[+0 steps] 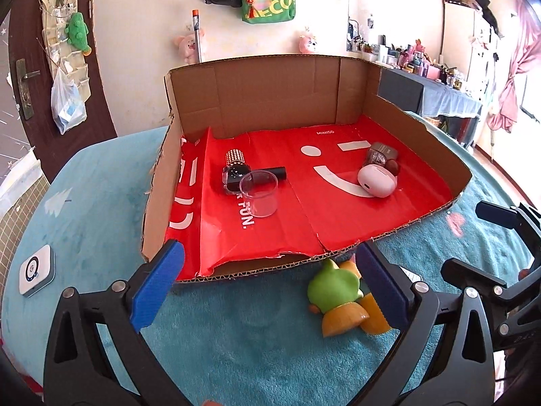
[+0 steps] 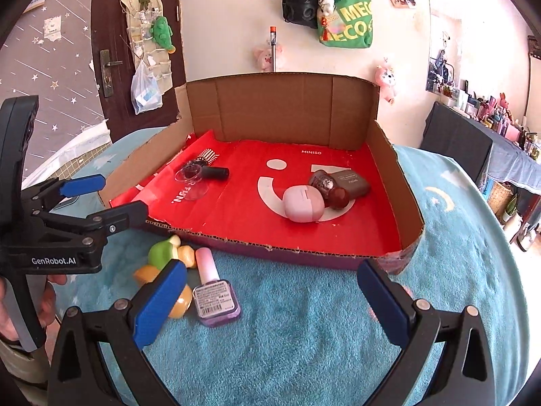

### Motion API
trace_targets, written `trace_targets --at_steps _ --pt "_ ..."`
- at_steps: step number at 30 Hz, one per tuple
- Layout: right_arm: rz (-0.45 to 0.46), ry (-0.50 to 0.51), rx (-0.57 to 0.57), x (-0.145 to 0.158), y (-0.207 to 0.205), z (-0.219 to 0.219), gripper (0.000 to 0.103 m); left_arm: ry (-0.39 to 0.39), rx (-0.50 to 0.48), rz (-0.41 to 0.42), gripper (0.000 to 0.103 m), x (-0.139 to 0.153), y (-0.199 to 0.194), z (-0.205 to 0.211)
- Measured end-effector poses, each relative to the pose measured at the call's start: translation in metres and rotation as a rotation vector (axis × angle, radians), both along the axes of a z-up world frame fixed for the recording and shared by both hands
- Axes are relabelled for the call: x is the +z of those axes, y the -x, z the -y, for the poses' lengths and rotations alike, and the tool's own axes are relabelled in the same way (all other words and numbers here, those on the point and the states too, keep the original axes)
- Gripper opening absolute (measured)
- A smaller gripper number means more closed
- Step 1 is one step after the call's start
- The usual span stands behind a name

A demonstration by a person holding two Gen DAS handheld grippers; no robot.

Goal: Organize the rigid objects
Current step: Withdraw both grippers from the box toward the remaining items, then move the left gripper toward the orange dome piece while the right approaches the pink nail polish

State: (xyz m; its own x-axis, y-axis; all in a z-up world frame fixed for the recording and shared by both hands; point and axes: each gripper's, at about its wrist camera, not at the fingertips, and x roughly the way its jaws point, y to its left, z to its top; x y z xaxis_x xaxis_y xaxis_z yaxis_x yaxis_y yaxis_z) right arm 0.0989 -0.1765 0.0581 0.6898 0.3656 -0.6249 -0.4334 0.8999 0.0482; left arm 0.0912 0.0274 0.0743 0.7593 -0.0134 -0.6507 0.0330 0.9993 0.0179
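On the teal plush cover in front of you sits a cut-down cardboard box lined with red printed paper, its near wall low. Your left gripper hovers at the box's near edge with its jaws spread wide and nothing between the pads; your right gripper hangs the same way, jaws fully apart and empty.

Inside the box, toward 10 o'clock, you have a clear plastic cup upright, touching a black watch with a studded band and a black cylinder behind it. Toward 2 o'clock, a pink earbud case lies against a dark red ball, a glittery little jar and a grey-brown case; all 4 touch or nearly touch.

Outside the box, at 6 o'clock of its near wall, a green-and-orange toy figure lies on its side on the cover. Just beside it, at its 3 o'clock in the right wrist view, a pink-capped nail polish bottle lies flat. Far off at 9 o'clock, a small white device rests on the cover.
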Motion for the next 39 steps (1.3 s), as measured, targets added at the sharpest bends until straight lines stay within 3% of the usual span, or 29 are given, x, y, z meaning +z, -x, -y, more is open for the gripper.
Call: trace_targets --at_steps 14,24,39 --pt "-0.075 -0.010 -0.021 -0.029 0.018 0.008 0.103 0.005 -0.007 -0.040 0.103 -0.020 0.025 0.005" --pt "-0.095 0.049 -0.037 -0.050 0.029 0.005 0.103 0.043 -0.013 -0.095 0.103 -0.037 0.034 0.003" --pt "-0.108 0.078 -0.046 -0.061 0.032 0.003 0.103 0.047 -0.020 -0.141 0.103 -0.054 0.018 0.016"
